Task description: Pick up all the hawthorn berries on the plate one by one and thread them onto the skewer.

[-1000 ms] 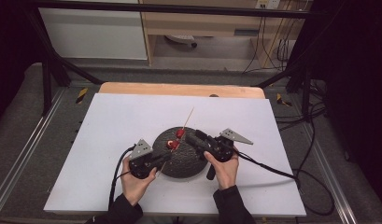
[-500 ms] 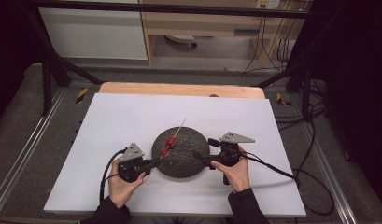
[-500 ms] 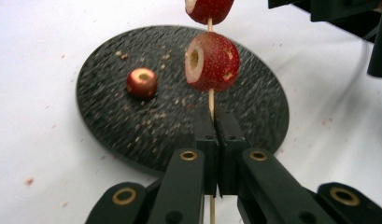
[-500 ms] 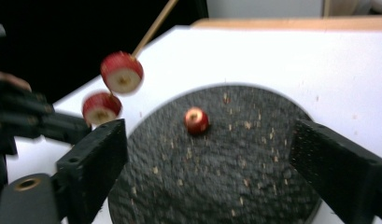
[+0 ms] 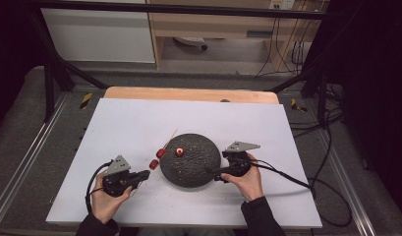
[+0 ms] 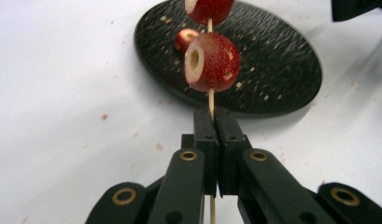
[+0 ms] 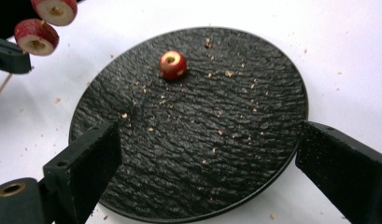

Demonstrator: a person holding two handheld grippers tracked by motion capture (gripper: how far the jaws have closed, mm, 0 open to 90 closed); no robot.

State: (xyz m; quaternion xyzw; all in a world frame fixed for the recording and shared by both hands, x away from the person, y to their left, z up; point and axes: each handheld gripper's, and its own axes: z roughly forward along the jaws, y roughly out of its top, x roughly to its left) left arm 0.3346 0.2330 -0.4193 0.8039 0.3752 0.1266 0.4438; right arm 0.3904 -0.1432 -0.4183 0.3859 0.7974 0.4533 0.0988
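**Two fruits on the skewer, one left on the plate**

At the left of the table point(image 5: 115, 118), the left gripper point(image 5: 139, 175) had its jaws pressed tight on the lower part of a thin wooden skewer point(image 6: 210, 100). It held the stick low on its shaft, probably to keep the pointed end free for loading. Two red fruits point(image 5: 157, 158) sat threaded on the skewer just beyond the jaws, off the left edge of the black plate point(image 5: 198, 172) and above the white tabletop. In the left gripper view the nearer fruit point(image 6: 212, 61) showed a pale cored end, and the second fruit point(image 6: 209, 9) was cut off by the top of the frame, so the tip of the stick could not be made out there.

In the middle, a third red fruit point(image 7: 173, 65) lay loose on the plate near its far-left rim, with crumbs scattered over the dark textured surface. Judging by the two already threaded, it was likely next for the skewer.

To the right, the right gripper point(image 5: 215, 173) rested at the plate's right edge. Its jaws had just been opening and stood wide apart with nothing between them but the plate below, which suggested it was free to reach for the loose fruit. Its fingertips were hard to tell apart from the black plate in the high view.
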